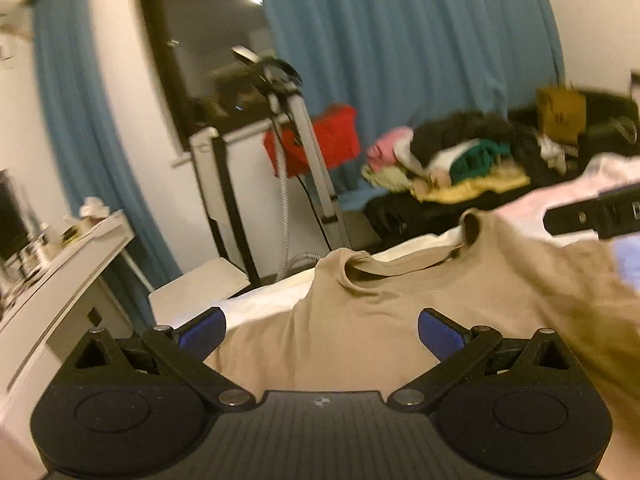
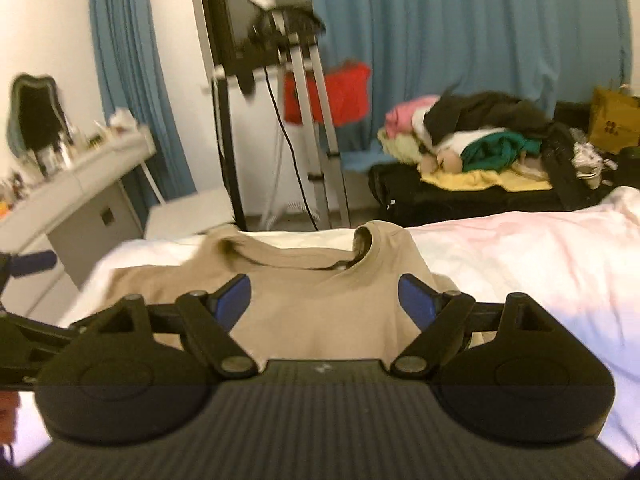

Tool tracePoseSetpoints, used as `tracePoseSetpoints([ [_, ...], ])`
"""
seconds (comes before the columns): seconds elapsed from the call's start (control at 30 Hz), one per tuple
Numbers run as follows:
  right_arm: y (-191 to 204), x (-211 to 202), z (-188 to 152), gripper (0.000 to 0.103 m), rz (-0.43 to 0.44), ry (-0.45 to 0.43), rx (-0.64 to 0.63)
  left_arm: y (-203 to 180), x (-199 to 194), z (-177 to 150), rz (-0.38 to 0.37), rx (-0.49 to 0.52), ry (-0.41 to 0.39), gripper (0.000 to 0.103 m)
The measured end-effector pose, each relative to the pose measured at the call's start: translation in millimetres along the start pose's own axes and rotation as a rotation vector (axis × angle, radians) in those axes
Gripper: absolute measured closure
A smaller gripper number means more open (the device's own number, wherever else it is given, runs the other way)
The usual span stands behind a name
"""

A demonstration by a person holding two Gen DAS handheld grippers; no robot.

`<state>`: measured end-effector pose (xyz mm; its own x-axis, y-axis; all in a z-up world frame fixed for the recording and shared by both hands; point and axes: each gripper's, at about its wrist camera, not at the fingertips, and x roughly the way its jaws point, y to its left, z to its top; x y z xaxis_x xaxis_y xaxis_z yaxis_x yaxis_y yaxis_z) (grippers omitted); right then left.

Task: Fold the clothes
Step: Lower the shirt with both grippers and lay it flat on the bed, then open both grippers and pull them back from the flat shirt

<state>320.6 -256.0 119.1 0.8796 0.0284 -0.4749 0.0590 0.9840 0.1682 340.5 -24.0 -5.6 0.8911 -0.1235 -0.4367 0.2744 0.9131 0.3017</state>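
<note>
Tan T-shirt (image 2: 320, 312) spread flat on the white bed (image 2: 520, 264), centre of the right wrist frame, neckline toward the top of the frame, long axis running from collar down toward the camera. Right gripper (image 2: 324, 300) low over the chest area, blue pads spread wide, clasping nothing. Left gripper (image 1: 322, 332) likewise splayed apart above the same T-shirt (image 1: 360, 312), holding nothing. Further back at upper right, heaped clothes pile (image 2: 480, 140); blue curtain (image 2: 460, 32) behind; white dresser (image 2: 72, 192) at left.
</note>
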Motion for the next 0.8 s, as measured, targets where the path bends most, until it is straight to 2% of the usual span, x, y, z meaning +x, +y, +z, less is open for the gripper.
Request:
tracePoseSetpoints([
  [0.13,17,-80,-32,0.021,0.002,-0.05,-0.012,-9,-86,-26,0.01,-0.061,-0.041,0.0],
  [0.2,24,-113,-47,0.021,0.01,-0.058,-0.025,-17,-117,-39,0.004,-0.087,-0.05,0.0],
  [0.37,33,-168,-84,0.021,0.027,-0.107,-0.05,-36,-150,-74,0.016,-0.139,-0.023,0.0],
  [0.47,33,-184,-98,0.021,0.021,-0.122,-0.068,-40,-146,-89,0.029,-0.165,0.007,0.0],
  [0.6,12,-190,-110,0.021,0.032,-0.108,0.055,-34,-128,-103,0.04,-0.223,0.056,0.0],
  [0.8,-21,-174,-121,0.021,0.024,-0.086,0.235,23,-66,-124,0.026,-0.479,0.138,0.0],
])
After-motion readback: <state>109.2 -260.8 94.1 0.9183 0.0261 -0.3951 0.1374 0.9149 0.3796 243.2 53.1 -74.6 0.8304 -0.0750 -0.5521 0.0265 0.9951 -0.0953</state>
